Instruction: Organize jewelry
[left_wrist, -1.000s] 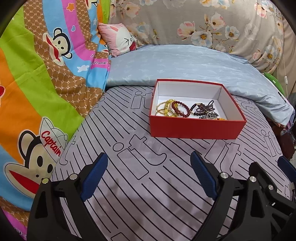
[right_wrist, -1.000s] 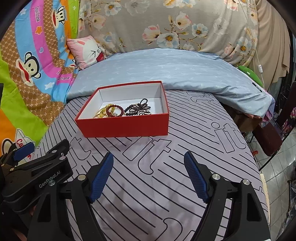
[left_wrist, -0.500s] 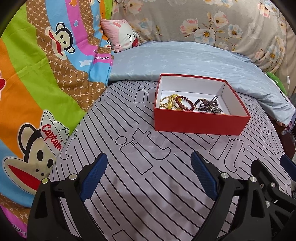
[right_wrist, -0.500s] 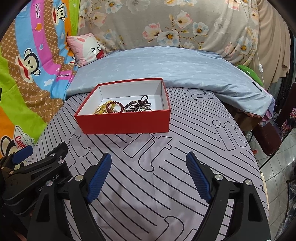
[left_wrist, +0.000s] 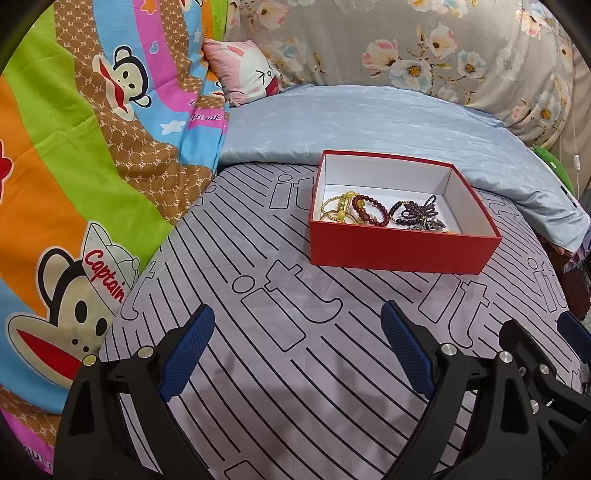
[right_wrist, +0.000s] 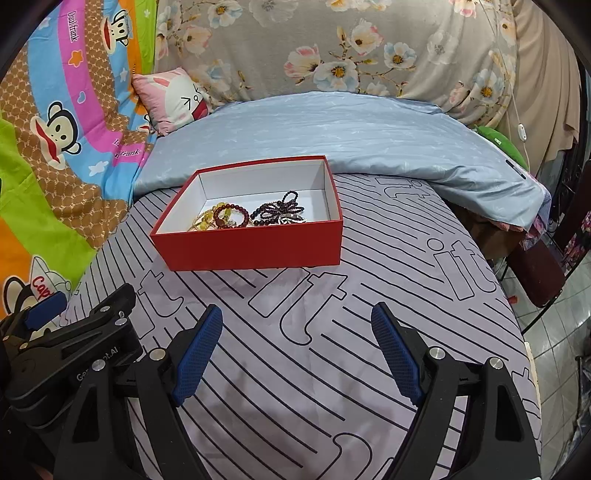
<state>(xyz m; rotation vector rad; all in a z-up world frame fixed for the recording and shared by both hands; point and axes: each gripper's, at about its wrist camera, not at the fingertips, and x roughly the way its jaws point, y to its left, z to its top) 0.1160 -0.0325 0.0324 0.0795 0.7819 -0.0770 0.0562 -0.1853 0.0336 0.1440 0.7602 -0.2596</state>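
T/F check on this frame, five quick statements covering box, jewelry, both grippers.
1. The red cardboard box sits open on the striped bedsheet. True.
2. The dark red bead bracelet lies on the sheet outside the box. False: it lies inside.
3. The left gripper is open and empty. True.
4. The right gripper grips the yellow bead bracelet. False: open, empty.
5. The box has a white interior. True.

Both views are bright, evenly lit and sharp. Soft grey shadows fall on the striped lilac bedsheet beneath the jaws. Fisheye distortion curves the edges, and black vignetting fills the corners.
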